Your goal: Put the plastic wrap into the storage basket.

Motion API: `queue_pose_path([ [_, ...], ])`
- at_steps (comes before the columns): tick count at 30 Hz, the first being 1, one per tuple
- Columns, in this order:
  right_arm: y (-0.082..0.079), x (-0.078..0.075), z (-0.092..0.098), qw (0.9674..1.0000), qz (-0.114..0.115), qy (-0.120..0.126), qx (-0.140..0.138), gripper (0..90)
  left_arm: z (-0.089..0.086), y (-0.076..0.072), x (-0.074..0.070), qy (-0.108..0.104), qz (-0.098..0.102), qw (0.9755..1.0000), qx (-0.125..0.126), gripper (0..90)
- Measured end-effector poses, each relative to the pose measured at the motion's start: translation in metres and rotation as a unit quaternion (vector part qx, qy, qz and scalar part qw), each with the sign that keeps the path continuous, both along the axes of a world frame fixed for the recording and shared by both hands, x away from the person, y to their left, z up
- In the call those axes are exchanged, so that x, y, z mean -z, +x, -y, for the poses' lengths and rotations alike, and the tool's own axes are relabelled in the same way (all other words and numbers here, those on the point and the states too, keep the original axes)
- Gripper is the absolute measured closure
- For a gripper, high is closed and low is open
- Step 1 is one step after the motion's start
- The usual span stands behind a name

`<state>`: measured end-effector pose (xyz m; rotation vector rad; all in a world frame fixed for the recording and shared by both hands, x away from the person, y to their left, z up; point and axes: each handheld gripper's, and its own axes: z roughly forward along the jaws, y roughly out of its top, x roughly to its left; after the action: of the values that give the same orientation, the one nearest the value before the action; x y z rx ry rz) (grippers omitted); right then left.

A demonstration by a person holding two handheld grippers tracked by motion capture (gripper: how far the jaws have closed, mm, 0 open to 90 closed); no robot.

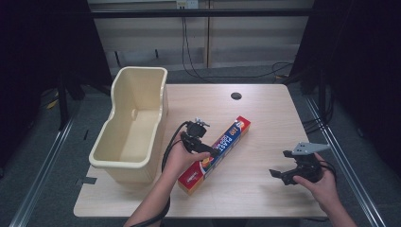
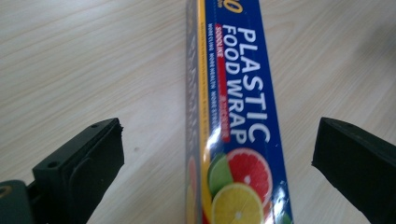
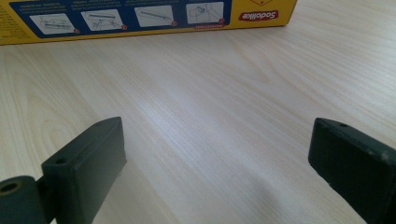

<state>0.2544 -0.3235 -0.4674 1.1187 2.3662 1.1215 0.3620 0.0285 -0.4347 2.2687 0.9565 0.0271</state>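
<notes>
A long plastic food wrap box (image 1: 216,152) in blue, yellow and red lies diagonally on the table's middle. My left gripper (image 1: 211,152) hovers over the box's middle, open. In the left gripper view the box (image 2: 236,121) runs up between the two wide-apart jaws, which do not touch it. My right gripper (image 1: 280,164) is open near the table's front right, held low over bare wood. In the right gripper view the box's yellow side (image 3: 140,16) lies across the top, well beyond the open jaws.
A cream plastic tub (image 1: 133,124) stands at the table's left side, open-topped and hollow inside. A dark round hole (image 1: 236,96) sits in the table top near the far edge. Cables hang along the floor behind the table.
</notes>
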Motion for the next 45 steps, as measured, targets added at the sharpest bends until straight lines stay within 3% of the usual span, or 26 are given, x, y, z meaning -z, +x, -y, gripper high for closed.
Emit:
queue_pose_path([
  [8, 0.000, 0.000, 0.000, 1.0000, 0.001, 0.000, -0.001, 4.0, 0.022, 0.010, 0.004, 0.015, -0.001, 0.9998, 0.009, 2.8],
  [10, 0.000, 0.000, 0.001, 1.0000, 0.003, 0.001, -0.001, 4.0, 0.027, 0.013, 0.006, 0.029, -0.001, 0.9995, 0.014, 3.2],
  [16, 0.000, -0.001, 0.001, 1.0000, 0.003, 0.002, 0.000, 4.3, 0.038, 0.018, 0.014, 0.045, -0.006, 0.9988, 0.018, 3.9],
  [33, 0.000, -0.003, 0.004, 0.9999, 0.003, 0.010, 0.011, 5.0, 0.052, 0.022, 0.027, 0.094, -0.017, 0.9950, 0.030, 12.2],
  [35, 0.001, -0.004, 0.005, 0.9999, 0.003, 0.011, 0.011, 5.0, 0.053, 0.022, 0.029, 0.084, -0.017, 0.9959, 0.028, 15.5],
  [36, 0.000, -0.004, 0.005, 0.9999, 0.002, 0.011, 0.012, 5.0, 0.052, 0.023, 0.030, 0.080, -0.032, 0.9957, 0.035, 17.9],
  [39, 0.000, -0.004, 0.005, 0.9999, 0.000, 0.011, 0.013, 5.1, 0.053, 0.023, 0.031, 0.089, -0.033, 0.9950, 0.031, 18.3],
  [45, 0.000, -0.004, 0.005, 0.9999, 0.002, 0.011, 0.011, 5.3, 0.055, 0.024, 0.034, 0.083, -0.033, 0.9957, 0.025, 21.1],
])
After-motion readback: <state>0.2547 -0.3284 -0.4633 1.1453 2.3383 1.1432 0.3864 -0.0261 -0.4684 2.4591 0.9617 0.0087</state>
